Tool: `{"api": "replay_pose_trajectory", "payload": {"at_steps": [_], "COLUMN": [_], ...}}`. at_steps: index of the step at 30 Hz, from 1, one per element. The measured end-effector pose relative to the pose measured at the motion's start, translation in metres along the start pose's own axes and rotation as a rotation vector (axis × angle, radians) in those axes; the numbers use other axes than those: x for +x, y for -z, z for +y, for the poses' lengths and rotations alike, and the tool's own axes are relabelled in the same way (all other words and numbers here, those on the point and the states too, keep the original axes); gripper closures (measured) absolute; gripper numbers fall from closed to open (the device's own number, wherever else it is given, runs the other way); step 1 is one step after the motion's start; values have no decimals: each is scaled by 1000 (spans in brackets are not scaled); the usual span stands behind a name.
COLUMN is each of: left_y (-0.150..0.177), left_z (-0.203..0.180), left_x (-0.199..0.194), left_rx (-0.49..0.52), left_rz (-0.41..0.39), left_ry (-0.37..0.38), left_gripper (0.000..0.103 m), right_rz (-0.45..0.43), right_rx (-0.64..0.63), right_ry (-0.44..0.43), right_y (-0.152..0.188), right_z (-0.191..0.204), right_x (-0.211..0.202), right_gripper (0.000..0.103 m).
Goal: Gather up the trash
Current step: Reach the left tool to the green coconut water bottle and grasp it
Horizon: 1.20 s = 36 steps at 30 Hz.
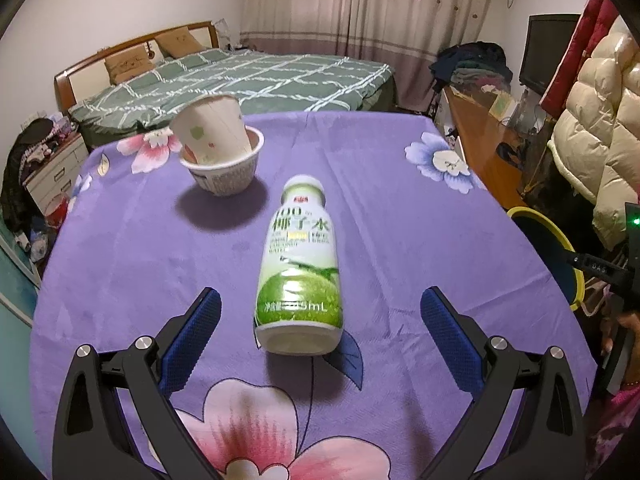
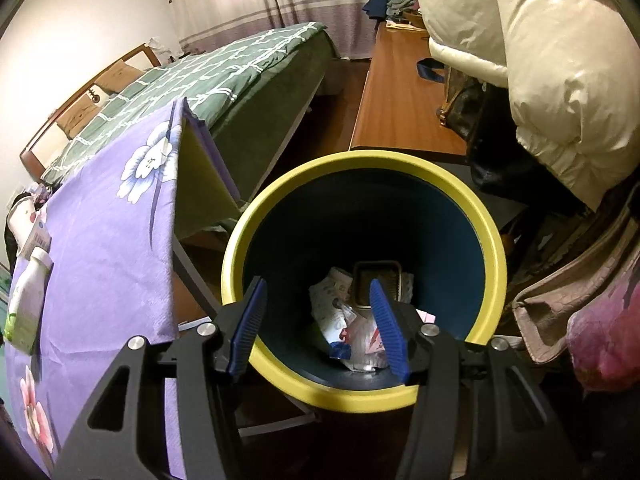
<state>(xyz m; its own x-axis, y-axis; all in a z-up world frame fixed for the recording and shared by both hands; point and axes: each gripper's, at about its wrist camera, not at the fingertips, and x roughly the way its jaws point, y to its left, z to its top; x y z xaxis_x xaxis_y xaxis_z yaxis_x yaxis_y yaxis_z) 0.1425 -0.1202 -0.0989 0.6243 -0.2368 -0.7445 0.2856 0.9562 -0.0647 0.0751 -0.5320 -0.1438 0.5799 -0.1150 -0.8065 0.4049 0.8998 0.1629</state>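
Observation:
A green and white drink bottle (image 1: 299,270) lies on its side on the purple flowered tablecloth (image 1: 420,240), its base toward me. My left gripper (image 1: 320,306) stands open, wide, its blue pads (image 1: 192,340) on either side of the bottle's base without touching it. Farther back a paper cup (image 1: 210,128) leans inside a white noodle bowl (image 1: 224,172). My right gripper (image 2: 318,304) hangs open over the yellow-rimmed dark bin (image 2: 486,224), with nothing between its fingers. Wrappers and a small dark tray (image 2: 376,286) lie at the bin's bottom. The bottle (image 2: 26,300) shows at the right wrist view's left edge.
The bin's rim (image 1: 560,240) sits just past the table's right edge. A wooden desk (image 2: 400,92) and a cream puffer coat (image 2: 552,60) stand behind the bin. A bed with a green checked cover (image 1: 248,76) lies beyond the table. A hand (image 1: 624,332) shows at far right.

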Motion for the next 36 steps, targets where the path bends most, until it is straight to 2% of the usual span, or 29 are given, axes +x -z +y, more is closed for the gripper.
{"api": "replay_pose_trajectory", "payload": {"at_steps": [5, 11, 19, 22, 29, 36], "left_y": [4, 5, 6, 6, 2, -19], "left_z": [5, 11, 16, 15, 13, 10], "left_x": [12, 26, 38, 40, 26, -17], "left_rx": [-6, -5, 5, 17, 72, 110], "left_rz": [15, 29, 37, 32, -4, -101], "left_ry": [-5, -14, -11, 6, -2, 9], "left_gripper": [5, 21, 35, 50, 51, 51], "right_rz": [5, 13, 21, 21, 20, 15], "right_rx": [-10, -18, -21, -21, -23, -28], "right_ry": [-4, -7, -8, -8, -9, -14], "right_y": [0, 2, 5, 5, 5, 6], "right_z": [4, 9, 10, 10, 11, 14], "right_x": [2, 5, 8, 8, 8, 5], "right_gripper": [51, 51, 51, 51, 51, 51]}}
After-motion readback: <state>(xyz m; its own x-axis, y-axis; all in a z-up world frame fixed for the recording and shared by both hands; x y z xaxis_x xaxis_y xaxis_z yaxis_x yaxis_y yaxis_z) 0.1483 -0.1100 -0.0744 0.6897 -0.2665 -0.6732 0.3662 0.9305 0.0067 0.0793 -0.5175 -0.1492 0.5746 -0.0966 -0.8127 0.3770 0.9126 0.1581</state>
